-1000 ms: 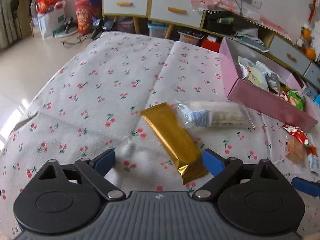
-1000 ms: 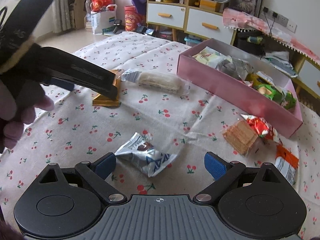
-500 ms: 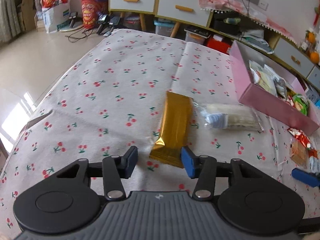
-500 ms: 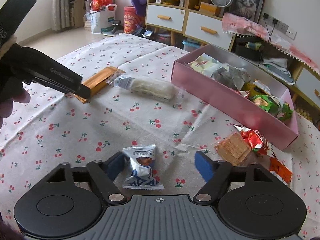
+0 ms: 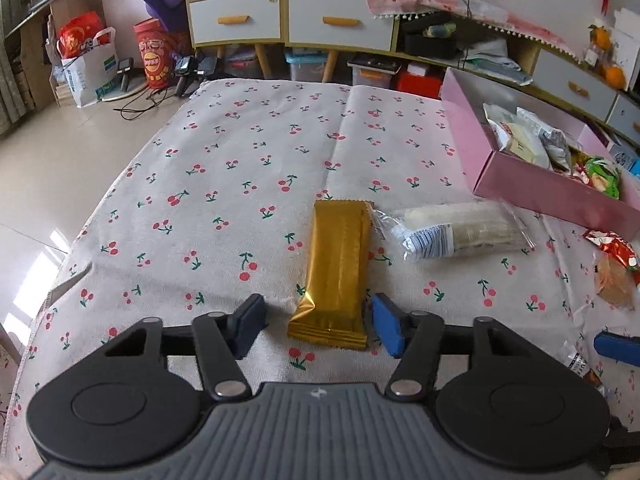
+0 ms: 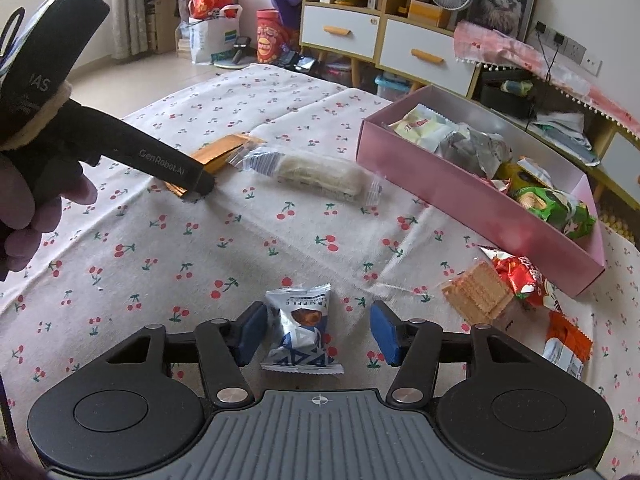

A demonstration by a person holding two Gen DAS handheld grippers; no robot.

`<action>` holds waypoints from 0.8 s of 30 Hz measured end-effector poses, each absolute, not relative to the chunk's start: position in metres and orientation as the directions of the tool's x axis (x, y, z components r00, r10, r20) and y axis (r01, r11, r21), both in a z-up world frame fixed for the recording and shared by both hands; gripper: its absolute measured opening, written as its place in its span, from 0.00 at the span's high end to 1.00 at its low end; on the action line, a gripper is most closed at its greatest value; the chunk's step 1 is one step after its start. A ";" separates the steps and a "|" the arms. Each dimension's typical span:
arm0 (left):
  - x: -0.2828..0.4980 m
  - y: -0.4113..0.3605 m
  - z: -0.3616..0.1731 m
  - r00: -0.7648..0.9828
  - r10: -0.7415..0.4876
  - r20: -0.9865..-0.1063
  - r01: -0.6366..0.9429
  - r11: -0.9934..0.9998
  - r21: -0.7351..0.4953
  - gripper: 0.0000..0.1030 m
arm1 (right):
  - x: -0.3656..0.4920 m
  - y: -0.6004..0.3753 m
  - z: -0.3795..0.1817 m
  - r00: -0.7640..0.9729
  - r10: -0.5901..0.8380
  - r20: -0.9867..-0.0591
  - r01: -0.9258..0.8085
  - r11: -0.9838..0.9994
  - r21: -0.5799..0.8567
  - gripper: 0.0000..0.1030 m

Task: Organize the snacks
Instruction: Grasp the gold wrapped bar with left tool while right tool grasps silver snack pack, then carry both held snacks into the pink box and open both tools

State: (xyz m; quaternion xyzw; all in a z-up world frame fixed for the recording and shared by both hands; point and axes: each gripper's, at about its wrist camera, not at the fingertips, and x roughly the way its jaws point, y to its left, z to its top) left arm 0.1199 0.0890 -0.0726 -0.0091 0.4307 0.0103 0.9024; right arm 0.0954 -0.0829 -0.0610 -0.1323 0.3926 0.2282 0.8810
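Now: tablecloth (image 5: pixel 224 168) left half bare | pink box (image 6: pixel 472 204) right edge

Each gripper (image 5: pixel 318 326) (image 6: pixel 318 330) had a ribbed grey housing with a small crosshair mark, flanked by two round black discs. Black link arms with silver pivot screws carried blue pads (image 5: pixel 386 330). Seen from the right wrist, the left gripper's black body bore pale lettering, and a tan cuff (image 6: pixel 38 118) circled it.
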 end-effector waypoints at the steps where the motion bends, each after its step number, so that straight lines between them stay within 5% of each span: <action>1: 0.120 0.089 -0.072 0.630 0.012 -0.777 -0.024 1.000 -0.004 0.55 | 0.095 -0.083 -0.060 0.582 0.303 -0.755 -0.510 0.859 -0.048 0.56; 6: 0.117 0.090 -0.070 0.619 0.010 -0.785 -0.019 1.000 -0.003 0.66 | 0.095 -0.081 -0.058 0.559 0.323 -0.764 -0.538 0.842 -0.037 0.74; 24: 0.110 0.114 -0.040 0.647 -0.046 -0.762 -0.141 0.974 -0.178 0.68 | 0.108 -0.108 -0.018 0.620 0.359 -0.698 -0.437 0.897 0.073 0.77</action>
